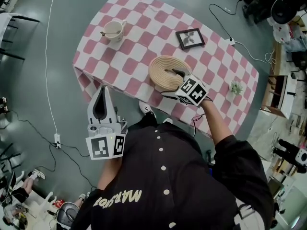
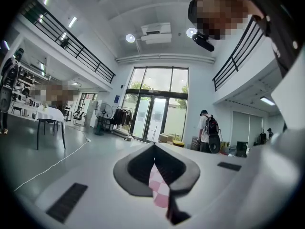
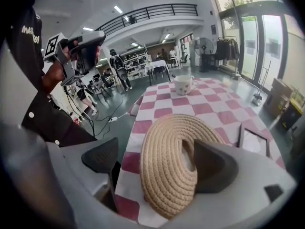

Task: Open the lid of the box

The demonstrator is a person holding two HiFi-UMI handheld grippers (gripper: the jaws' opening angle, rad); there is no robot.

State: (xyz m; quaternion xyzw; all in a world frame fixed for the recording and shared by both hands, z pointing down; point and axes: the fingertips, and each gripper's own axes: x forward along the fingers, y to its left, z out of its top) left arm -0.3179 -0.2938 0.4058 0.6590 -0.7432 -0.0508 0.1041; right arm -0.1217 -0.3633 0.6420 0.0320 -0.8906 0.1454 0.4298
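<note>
A round woven rope box with its coiled lid (image 1: 163, 70) sits near the front edge of the pink-checked table (image 1: 144, 20). My right gripper (image 1: 173, 84) is open at the lid's near right side: one finger lies over the lid's middle, the other hangs just off its front edge. In the right gripper view the lid (image 3: 162, 137) fills the gap of the right gripper (image 3: 159, 163), with the right pad over its centre hollow. My left gripper (image 1: 101, 91) is shut and empty, held below the table's front-left edge; its pads meet in the left gripper (image 2: 153, 149) view.
A cream cup with a spoon (image 1: 114, 30) stands at the table's far left, a black picture frame (image 1: 190, 38) behind the box, a small plant (image 1: 235, 86) at the right. Cables run over the grey floor (image 1: 48, 80). A person with a backpack (image 2: 208, 128) stands by the glass doors.
</note>
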